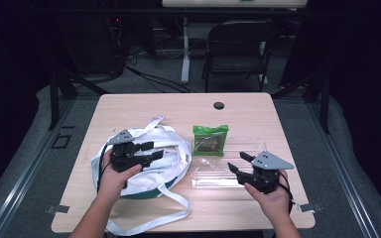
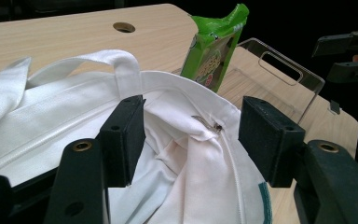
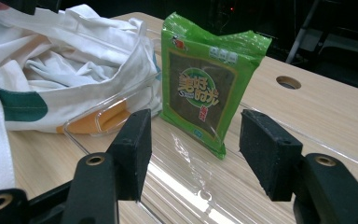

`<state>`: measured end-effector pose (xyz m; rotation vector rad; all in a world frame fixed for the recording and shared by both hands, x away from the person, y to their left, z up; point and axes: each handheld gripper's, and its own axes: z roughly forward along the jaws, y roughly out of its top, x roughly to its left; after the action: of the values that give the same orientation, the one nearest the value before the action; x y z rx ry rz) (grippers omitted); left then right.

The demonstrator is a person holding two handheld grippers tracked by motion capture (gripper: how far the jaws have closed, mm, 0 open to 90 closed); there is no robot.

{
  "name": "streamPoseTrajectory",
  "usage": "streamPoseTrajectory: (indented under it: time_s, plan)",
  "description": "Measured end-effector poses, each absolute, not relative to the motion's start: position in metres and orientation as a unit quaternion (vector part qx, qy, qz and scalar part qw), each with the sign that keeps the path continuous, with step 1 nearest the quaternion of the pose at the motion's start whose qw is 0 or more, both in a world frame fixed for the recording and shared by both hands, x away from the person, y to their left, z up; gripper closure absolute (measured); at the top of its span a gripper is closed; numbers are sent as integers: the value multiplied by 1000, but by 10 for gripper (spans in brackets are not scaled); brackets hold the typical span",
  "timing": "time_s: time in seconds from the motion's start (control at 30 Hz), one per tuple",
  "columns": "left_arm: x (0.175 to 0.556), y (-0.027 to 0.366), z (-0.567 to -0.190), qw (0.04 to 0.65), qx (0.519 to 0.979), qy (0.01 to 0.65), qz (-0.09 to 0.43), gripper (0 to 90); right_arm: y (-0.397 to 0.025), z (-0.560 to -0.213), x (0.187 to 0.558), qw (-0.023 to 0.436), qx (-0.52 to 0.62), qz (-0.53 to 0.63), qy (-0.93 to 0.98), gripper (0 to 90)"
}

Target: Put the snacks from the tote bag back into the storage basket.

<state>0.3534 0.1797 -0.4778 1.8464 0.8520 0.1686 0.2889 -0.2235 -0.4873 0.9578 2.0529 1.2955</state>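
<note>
Green snack packet [image 3: 205, 79] upright on clear tray [image 3: 191, 182], beyond open tool [image 3: 196, 144].

— What colours do you see from up there?
— My white cloth tote bag [image 1: 149, 163] at the frame's lower left has a dark green patch and an orange one.
— And the glossy green snack packet [image 3: 204, 79]?
— Brown panel, yellow lettering, centre frame.

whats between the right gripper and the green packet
Only a bare stretch of the clear plastic tray. In the right gripper view the open right gripper faces the green packet, which stands in that tray, with nothing in between.
</note>
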Motion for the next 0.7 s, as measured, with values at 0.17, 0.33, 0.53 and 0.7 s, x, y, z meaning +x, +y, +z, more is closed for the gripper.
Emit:
streamPoseTrajectory:
  time_s: [0.17, 0.33, 0.53, 0.7]
  plan:
    - [354, 180, -478, 523, 771, 358, 70, 411, -224, -493, 289, 269, 359, 480, 754, 444]
    - [354, 180, -479, 521, 772, 357, 70, 410, -223, -500, 289, 276, 361, 484, 748, 447]
    - [355, 179, -480, 519, 774, 356, 70, 411, -222, -503, 289, 277, 362, 485, 746, 464]
    - [354, 178, -482, 518, 774, 357, 68, 410, -220, -507, 291, 267, 363, 484, 750, 465]
